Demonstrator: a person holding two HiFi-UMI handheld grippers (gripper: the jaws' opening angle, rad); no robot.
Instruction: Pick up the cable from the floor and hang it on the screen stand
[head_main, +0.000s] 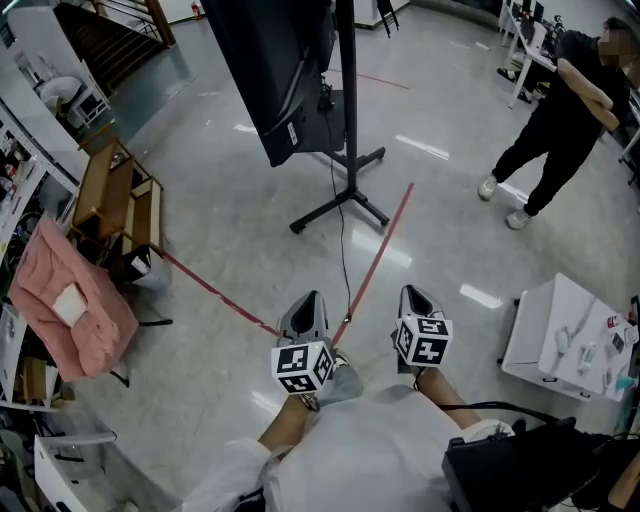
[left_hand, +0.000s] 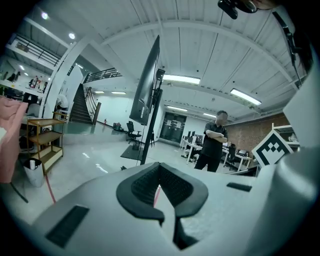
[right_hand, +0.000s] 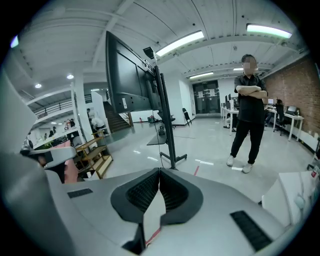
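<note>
Cable (head_main: 344, 255): thin, likely light and limp; pinch the slack on the floor (head_main: 230, 235).
Left claw (head_main: 311, 296): pressed together, empty.
Right claw (head_main: 410, 291): pressed together, empty.
Screen stand (head_main: 346, 150): upright, ahead.

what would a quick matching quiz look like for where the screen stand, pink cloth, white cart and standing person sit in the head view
Things:
1. screen stand
2. pink cloth
3. white cart
4. standing person

Places in the head view:
A. upper right
B. left edge
C. lower right
D. upper middle

Pairs: 1-D, 2-B, 3-C, 4-A
</note>
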